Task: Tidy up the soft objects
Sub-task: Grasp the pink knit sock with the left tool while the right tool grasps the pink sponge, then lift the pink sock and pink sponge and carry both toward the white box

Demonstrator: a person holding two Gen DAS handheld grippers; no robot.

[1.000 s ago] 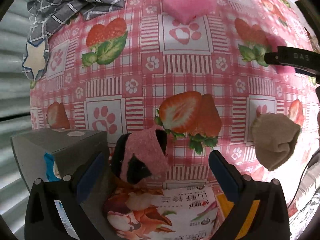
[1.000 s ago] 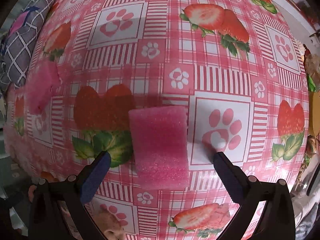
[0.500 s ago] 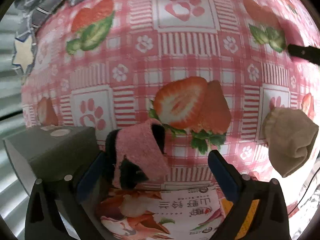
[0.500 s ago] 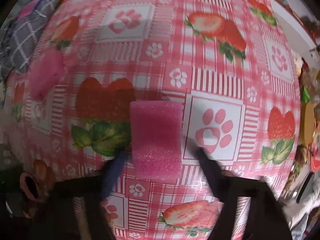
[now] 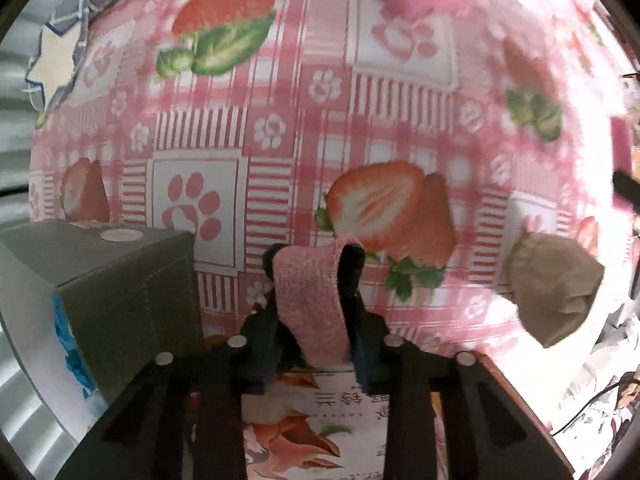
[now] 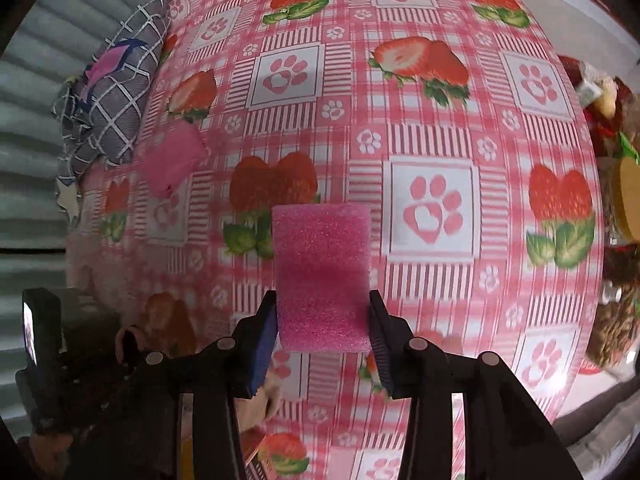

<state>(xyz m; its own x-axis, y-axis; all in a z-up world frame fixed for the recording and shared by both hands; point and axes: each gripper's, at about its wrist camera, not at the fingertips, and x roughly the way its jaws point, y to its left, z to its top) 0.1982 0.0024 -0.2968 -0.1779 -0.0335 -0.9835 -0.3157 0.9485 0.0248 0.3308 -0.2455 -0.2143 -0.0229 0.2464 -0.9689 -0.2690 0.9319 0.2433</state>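
Two soft things are held at once, and each grip carries its own risk. The left gripper (image 5: pixel 310 320) is closed tight on the pink-and-black sock (image 5: pixel 310 300), which is pinched near one end between the fingers (image 5: pixel 262 344) while the rest folds loosely over the strawberry-print worktop (image 5: pixel 240 128); because so little fabric is caught, it could be pulled free or dragged against the grey box (image 5: pixel 120 288) standing just beside it on the left. The right gripper (image 6: pixel 322 332) has its fingers (image 6: pixel 266 340) pressed narrow against both sides of the pink sponge (image 6: pixel 320 276), which appears lifted clear of the cloth; since foam yields under pressure, it could be squeezed out of shape or squirted forward if the hold is taken too near its lower edge. The sponge is seen as a bright pink, coarse-pored rectangular block, upright between the pads. The sock is fuzzy, pale pink with a black part folded behind. A beige sock (image 5: pixel 556 288) lies well apart to the right, a second pink sponge (image 6: pixel 172 156) rests near the checked grey cloth (image 6: pixel 116 100), and both could be overlooked. A printed packet (image 5: pixel 312 432) lies beneath the left gripper.
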